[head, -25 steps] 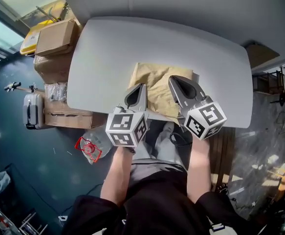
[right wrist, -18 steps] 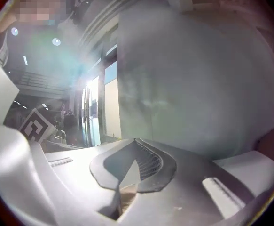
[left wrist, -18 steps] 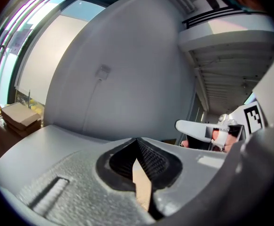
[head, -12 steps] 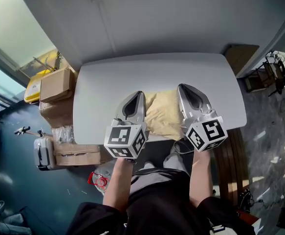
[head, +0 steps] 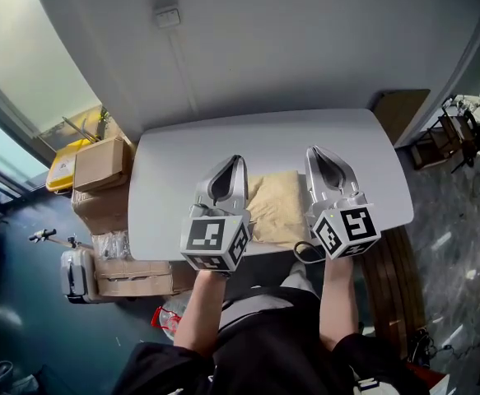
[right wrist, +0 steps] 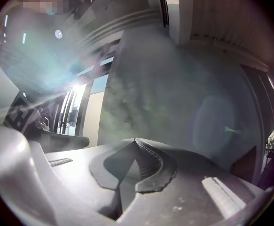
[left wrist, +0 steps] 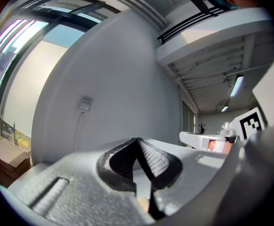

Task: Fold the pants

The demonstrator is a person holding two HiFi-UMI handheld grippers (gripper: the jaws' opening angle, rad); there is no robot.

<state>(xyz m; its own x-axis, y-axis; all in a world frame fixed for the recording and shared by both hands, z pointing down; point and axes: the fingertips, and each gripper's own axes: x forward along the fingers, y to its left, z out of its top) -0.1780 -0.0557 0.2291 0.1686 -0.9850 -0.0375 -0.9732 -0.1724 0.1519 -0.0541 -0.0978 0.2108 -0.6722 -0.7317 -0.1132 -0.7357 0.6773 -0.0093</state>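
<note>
Both claws are closed and empty. The left claw point(head: 235, 160) shows its ribbed pads meeting at the tip in the left gripper view, and the right claw point(head: 315, 151) shows the same in the right gripper view. Each points roughly level toward the grey wall point(head: 305, 39), not down at the work. The pants point(head: 274, 206) lie on the tabletop point(head: 182, 159) as a compact tan bundle. In the head view it sits between the two claws and below them, close to the near edge where the person stands. Its outline looks squarish, perhaps a little longer from far to near, though the claws cover part of each side, so I cannot fix the long axis. Neither hand is clearly nearer, since the bundle sits about midway between them. From this lie the folding looks done or nearly so. Any further move would mean tipping a claw downward and inward onto the cloth. Open room is generous: bare tabletop runs left, right and beyond the bundle to the wall. The tight side is the near edge, where the cloth sits at or just beside the rim. Cardboard boxes point(head: 100, 164) stand on the floor well off to the left.
</note>
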